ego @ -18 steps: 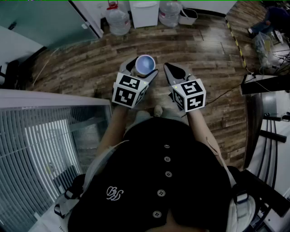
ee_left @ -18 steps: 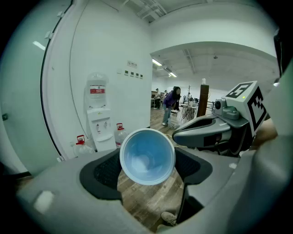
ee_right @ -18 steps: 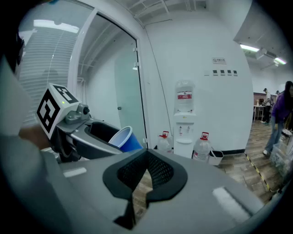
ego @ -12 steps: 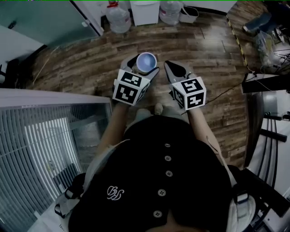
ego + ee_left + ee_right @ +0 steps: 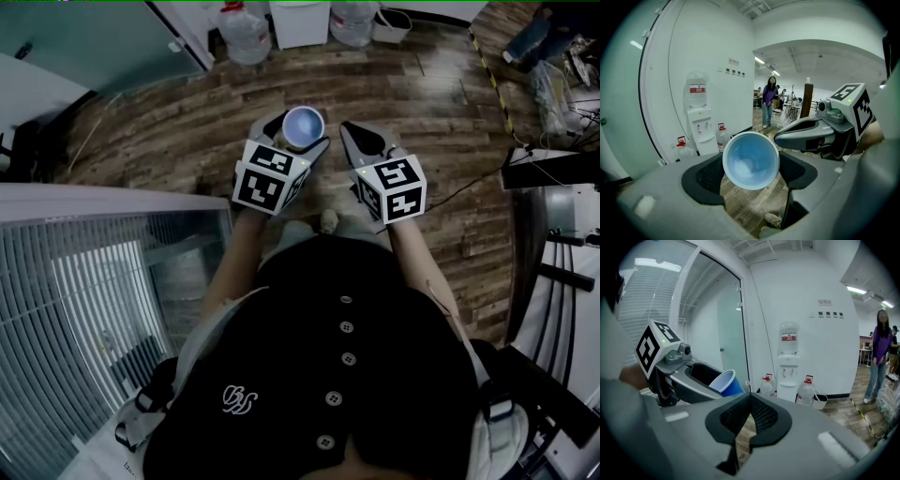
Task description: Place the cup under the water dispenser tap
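Cup (image 5: 751, 160), blue, is pinched upright between my left gripper (image 5: 752, 174) fingers. The water dispenser (image 5: 700, 123) stands well ahead, slightly left. My right gripper (image 5: 750, 417) fingers are pressed together, empty.

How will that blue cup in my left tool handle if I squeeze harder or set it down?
The blue cup looks thin-walled and empty, so probably light and easy to crush where the left tool clamps its sides. It tapers toward the base, so it may tip if nudged.
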### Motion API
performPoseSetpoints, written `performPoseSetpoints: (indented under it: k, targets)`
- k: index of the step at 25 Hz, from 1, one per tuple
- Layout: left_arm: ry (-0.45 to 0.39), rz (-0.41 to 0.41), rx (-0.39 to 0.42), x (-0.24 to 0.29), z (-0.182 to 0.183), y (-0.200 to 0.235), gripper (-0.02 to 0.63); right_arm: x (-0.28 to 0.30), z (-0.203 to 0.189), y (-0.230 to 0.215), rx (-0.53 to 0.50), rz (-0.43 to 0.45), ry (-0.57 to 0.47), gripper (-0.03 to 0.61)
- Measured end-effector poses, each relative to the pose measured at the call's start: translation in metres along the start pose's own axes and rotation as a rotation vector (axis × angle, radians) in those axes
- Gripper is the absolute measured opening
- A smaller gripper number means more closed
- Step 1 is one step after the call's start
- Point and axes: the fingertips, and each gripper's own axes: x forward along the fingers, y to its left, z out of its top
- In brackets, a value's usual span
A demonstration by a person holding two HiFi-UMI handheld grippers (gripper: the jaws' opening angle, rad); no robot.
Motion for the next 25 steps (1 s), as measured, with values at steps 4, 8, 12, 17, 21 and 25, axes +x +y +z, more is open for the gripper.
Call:
performPoseSetpoints:
  k: [4,8,12,17,21,25]
  targets:
    - [-0.003,-0.005,0.009,0.003,0.001,0.005,0.362,0.005,0.003,-0.005,0.019,-0.019,-0.021,0.0]
    - [0.014,-0.002,0.017,0.008,0.003,0.004,0.362,0.006,-0.001,-0.011,0.002,-0.025,-0.002,0.0]
    - [0.042,-0.004,0.047,0.019,0.007,-0.004,0.362,0.004,-0.003,-0.023,-0.014,-0.025,0.012,0.0]
    - [0.072,-0.019,0.053,0.031,0.009,-0.015,0.361,0.003,-0.005,-0.032,-0.015,-0.013,0.017,0.0]
    - [0.078,0.009,0.035,0.041,0.012,-0.016,0.36,0.001,-0.009,-0.043,-0.012,-0.003,0.027,0.0]
    - [0.1,0.0,0.043,0.052,0.012,-0.022,0.36,0.0,-0.014,-0.053,0.002,0.002,0.034,0.0]
